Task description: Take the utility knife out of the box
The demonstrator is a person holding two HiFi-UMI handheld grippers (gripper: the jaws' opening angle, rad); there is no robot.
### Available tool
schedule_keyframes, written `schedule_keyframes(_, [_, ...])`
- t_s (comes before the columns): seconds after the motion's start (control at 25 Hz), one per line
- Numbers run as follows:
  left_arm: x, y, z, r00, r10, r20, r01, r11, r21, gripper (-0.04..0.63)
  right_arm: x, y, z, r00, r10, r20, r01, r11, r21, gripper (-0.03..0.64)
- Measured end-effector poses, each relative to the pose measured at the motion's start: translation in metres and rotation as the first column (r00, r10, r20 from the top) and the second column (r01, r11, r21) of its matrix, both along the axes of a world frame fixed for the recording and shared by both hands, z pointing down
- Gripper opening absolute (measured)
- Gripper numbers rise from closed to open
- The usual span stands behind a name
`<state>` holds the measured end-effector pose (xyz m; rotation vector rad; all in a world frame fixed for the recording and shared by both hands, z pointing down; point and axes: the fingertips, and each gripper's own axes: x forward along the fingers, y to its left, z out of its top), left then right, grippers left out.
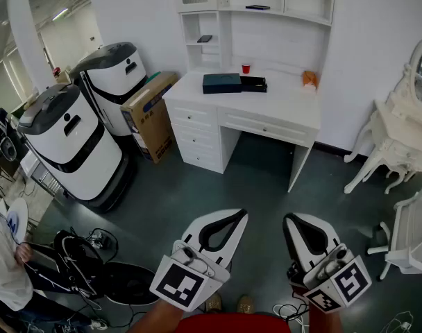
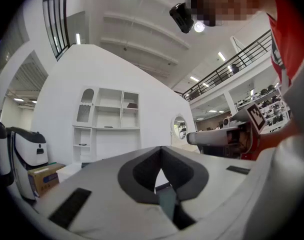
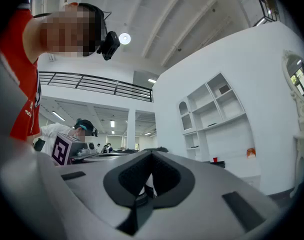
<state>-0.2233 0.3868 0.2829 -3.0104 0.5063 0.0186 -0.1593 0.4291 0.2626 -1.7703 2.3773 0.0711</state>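
With left gripper (image 1: 240,216) and right gripper (image 1: 289,220) clenched empty, the box (image 1: 221,83) on the distant counter (image 1: 280,104) was judged best approached squarely before fingers (image 1: 237,233) were parted.

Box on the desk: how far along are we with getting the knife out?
Nothing looks done: the box sits on the desk across the room, no knife in sight. In hand: nothing; the left gripper and right gripper are shut and empty. Left: approach the box, lift the knife out.

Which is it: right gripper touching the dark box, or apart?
Apart. Head view: right gripper over the floor, far short of the dark box on the desk.
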Motion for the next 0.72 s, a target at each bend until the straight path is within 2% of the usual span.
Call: schedule_keyframes(0.72, [0.0077, -0.0024, 0.0005, 1.000, -0.005, 0.007, 0.005, 1.000, -0.004, 0.038, 0.0030, 0.0007, -0.0072, 1.000, -0.019, -0.005, 0.019, 0.999, 0.026, 0.000])
